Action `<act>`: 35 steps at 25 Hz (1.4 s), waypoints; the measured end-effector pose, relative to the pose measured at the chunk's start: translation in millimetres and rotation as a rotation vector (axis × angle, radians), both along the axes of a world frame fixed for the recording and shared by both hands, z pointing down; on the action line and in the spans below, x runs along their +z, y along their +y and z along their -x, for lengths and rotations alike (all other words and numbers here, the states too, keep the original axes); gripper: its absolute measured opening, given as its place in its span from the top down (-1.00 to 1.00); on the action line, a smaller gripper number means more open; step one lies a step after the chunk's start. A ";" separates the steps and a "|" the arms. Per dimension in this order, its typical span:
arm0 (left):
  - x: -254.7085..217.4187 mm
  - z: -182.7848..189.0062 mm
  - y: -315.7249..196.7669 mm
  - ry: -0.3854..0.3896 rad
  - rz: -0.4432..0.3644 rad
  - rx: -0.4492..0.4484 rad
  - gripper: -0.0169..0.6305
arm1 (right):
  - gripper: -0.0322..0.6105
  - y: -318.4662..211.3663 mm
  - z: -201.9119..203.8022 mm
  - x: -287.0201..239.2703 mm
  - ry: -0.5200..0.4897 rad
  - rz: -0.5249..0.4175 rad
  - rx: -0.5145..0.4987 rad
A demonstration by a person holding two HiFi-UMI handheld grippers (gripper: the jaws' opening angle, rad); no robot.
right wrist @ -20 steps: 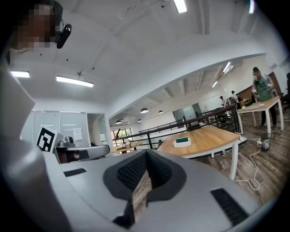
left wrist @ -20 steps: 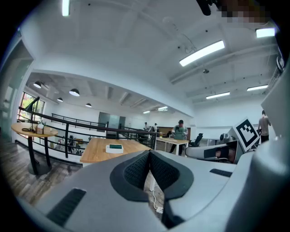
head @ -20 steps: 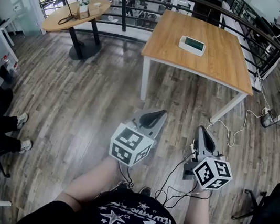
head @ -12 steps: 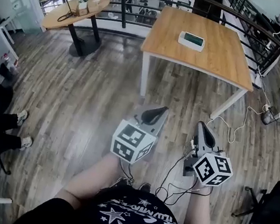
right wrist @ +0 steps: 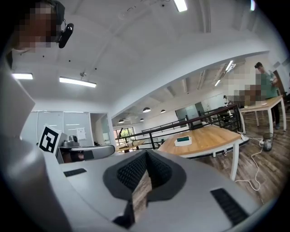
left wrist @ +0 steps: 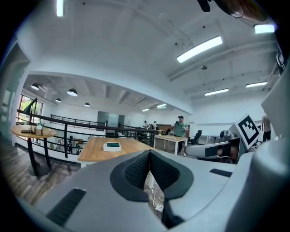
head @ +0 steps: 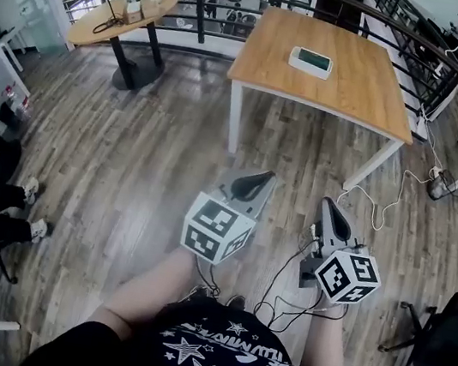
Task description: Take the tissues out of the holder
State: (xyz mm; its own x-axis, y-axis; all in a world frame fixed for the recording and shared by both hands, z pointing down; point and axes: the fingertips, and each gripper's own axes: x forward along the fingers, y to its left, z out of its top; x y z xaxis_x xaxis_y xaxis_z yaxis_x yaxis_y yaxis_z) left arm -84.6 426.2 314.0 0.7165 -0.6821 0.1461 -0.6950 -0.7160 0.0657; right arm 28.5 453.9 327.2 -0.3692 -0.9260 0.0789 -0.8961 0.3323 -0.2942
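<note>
Wood floor (head: 154,165), railing (head: 202,8), distant table (head: 350,85) with holder (head: 310,61)

Both held low in front of the body, side by side with a gap between them, tips pointing forward and a bit up. The left gripper (head: 248,186) has its jaws pressed together, nothing in them. The right gripper (head: 331,212) is the same, closed and empty. Bare forearms (head: 149,295) reach out from the torso.

Wood-plank floor (head: 127,169), square wooden table (head: 349,89) by a black railing (head: 198,12) — ceiling strip lights (left wrist: 199,49).
</note>
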 end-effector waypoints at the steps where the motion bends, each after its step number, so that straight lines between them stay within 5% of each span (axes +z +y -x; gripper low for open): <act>1: 0.8 -3.1 0.0 -0.001 0.000 -0.004 0.91 | 0.86 0.2 -5.6 1.7 -0.017 0.006 0.009; 6: 4.0 -19.1 -1.4 0.008 0.002 -0.006 0.91 | 0.86 0.4 -25.3 12.8 -0.121 0.043 -0.021; 14: 16.5 -56.6 -4.0 0.003 0.018 -0.006 0.91 | 0.86 -1.8 -37.2 21.3 -0.052 0.021 -0.112; 20: 19.7 -48.8 -28.8 0.012 0.016 -0.010 0.91 | 0.86 -26.2 -36.7 26.8 -0.046 0.021 -0.101; 35: 46.1 -45.8 -208.6 0.046 0.063 0.026 0.91 | 0.86 -187.8 -43.2 48.3 -0.016 0.030 -0.021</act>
State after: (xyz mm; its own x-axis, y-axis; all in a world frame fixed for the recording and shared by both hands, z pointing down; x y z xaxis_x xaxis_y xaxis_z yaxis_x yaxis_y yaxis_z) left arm -38.8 217.6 360.1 0.7409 -0.6535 0.1546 -0.6713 -0.7273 0.1426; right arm 71.7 266.1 375.4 -0.3899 -0.9154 0.1003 -0.8843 0.3418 -0.3182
